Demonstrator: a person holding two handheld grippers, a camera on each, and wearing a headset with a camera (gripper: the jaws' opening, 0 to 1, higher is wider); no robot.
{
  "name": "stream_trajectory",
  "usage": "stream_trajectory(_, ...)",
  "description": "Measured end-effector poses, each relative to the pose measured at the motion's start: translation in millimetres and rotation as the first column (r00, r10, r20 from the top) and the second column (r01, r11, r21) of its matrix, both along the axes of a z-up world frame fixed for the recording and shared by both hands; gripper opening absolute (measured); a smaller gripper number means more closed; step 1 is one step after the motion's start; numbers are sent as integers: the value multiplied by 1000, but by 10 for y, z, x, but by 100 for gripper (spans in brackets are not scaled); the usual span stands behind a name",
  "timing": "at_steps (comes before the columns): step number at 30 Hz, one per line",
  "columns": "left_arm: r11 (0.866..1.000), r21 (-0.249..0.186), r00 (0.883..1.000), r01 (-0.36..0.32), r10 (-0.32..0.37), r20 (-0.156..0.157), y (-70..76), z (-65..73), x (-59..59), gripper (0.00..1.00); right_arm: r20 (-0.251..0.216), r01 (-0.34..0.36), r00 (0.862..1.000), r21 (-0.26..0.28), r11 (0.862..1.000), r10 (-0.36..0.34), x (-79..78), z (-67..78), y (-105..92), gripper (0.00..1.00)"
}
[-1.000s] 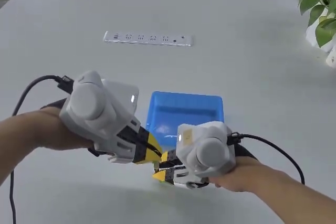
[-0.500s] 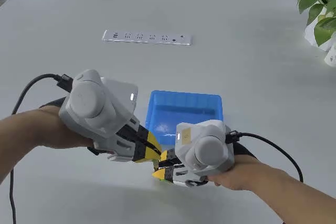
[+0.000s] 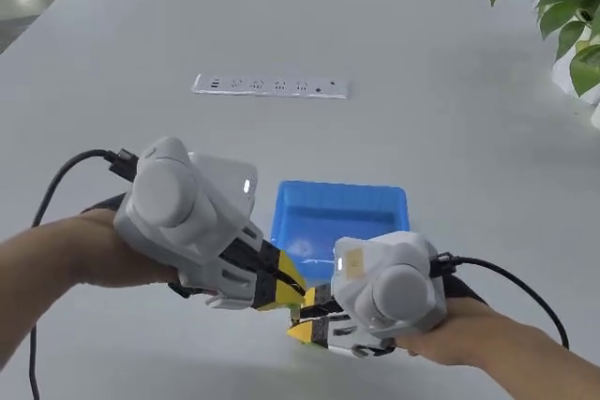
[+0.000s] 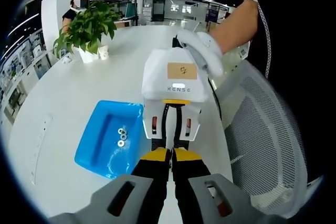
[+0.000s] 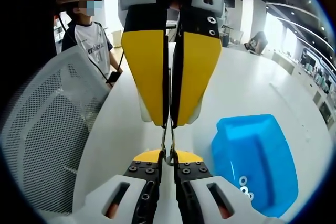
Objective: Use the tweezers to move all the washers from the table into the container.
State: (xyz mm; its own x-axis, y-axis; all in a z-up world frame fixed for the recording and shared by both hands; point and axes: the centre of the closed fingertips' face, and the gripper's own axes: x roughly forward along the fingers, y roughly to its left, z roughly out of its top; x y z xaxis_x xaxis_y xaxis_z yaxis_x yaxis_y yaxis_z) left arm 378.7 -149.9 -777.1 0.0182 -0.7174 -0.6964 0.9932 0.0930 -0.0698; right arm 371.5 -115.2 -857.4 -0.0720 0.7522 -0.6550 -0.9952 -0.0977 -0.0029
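Observation:
My left gripper (image 3: 296, 289) and right gripper (image 3: 304, 323) meet tip to tip just in front of the blue container (image 3: 342, 214). Thin metal tweezers (image 5: 167, 139) run between them. In the right gripper view my own yellow jaws (image 5: 167, 158) are shut on one end, and the left gripper (image 5: 168, 121) comes down from above, shut on the tweezers too. In the left gripper view my jaws (image 4: 171, 153) are closed facing the right gripper (image 4: 170, 141). Three washers (image 4: 122, 136) lie inside the container (image 4: 97, 145); they sit near the close corner (image 5: 245, 186) in the right gripper view.
A white power strip (image 3: 270, 86) lies on the table beyond the container. A potted plant (image 3: 562, 7) stands at the far right edge. A mesh chair (image 4: 262, 129) is beside the table, and a person (image 5: 92, 30) stands behind it.
The head camera has tilted, so the whole scene sits lower in the picture. Both grippers stay joined tip to tip in front of the container.

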Motion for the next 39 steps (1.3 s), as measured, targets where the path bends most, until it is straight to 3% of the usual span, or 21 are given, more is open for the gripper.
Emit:
stream_trajectory(20, 1000, 13, 998, 27, -28, 50, -44, 410, 55, 5, 40, 14, 999, 50, 999, -16, 103, 423, -2, 10)
stream_trajectory(39, 999, 13, 992, 47, -48, 113, -165, 746, 351, 5, 85, 33, 996, 74, 997, -39, 462, 733, -81, 10)
